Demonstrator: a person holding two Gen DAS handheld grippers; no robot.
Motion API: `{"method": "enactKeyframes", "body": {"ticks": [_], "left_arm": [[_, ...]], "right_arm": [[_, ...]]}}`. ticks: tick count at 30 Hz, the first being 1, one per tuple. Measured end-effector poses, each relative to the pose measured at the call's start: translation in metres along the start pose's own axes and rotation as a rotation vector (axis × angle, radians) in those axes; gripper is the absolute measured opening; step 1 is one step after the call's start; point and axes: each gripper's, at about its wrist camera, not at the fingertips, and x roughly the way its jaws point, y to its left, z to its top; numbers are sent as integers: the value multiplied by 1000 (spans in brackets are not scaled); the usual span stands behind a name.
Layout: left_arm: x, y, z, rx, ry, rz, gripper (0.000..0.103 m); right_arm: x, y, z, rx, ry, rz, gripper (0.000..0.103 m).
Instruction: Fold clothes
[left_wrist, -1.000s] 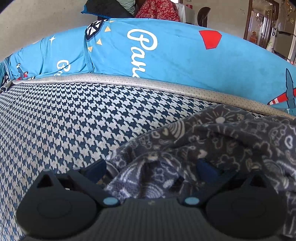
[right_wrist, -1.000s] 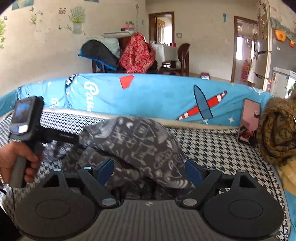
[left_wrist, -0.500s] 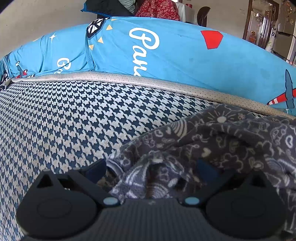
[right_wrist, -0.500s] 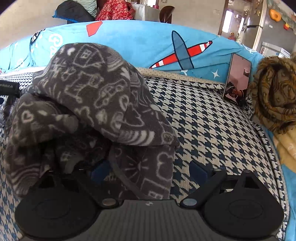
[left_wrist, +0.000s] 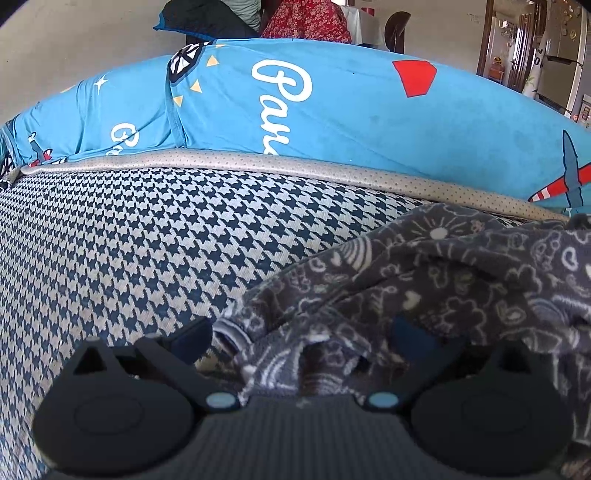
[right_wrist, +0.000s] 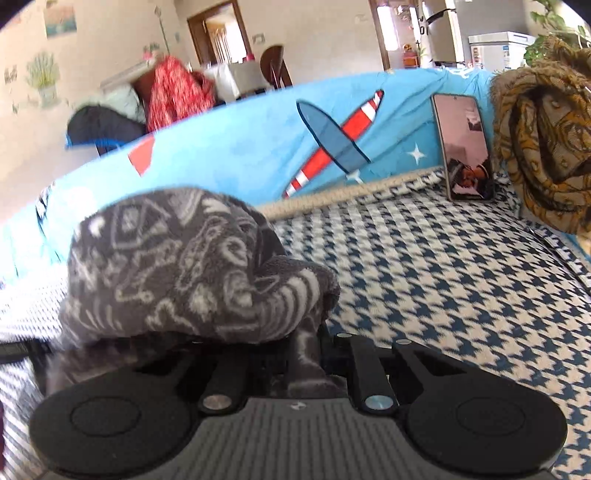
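Note:
A dark grey fleece garment with white doodle print (left_wrist: 443, 280) lies bunched on the houndstooth bed cover (left_wrist: 147, 240). My left gripper (left_wrist: 299, 334) is open, its blue pads (left_wrist: 190, 338) wide apart, with a crumpled edge of the garment lying loosely between them. In the right wrist view the same garment (right_wrist: 177, 266) is heaped up in front of the camera. My right gripper (right_wrist: 306, 332) is shut on a fold of it, and the fabric hides the fingertips.
A blue printed bolster (left_wrist: 332, 103) runs along the far edge of the bed (right_wrist: 443, 280). A phone (right_wrist: 465, 147) leans against it at the right, beside a brown-gold patterned cloth pile (right_wrist: 543, 140). Clothes hang over chairs (right_wrist: 173, 92) behind.
My right gripper dropped down to the garment, closed on a fold of it and tilted. The left gripper stayed open and almost still.

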Motion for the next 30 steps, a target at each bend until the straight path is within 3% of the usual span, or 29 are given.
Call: {"method": "enactKeyframes", "body": {"ticks": [9,30], "left_arm": [[-12,8,4,23,-51,25,103],[-65,86,36,-234,-261,-102,103]], "right_arm": [[-7,51,23,40,-107,181,13],[20,187,-25,-313,-104,367,14]]}}
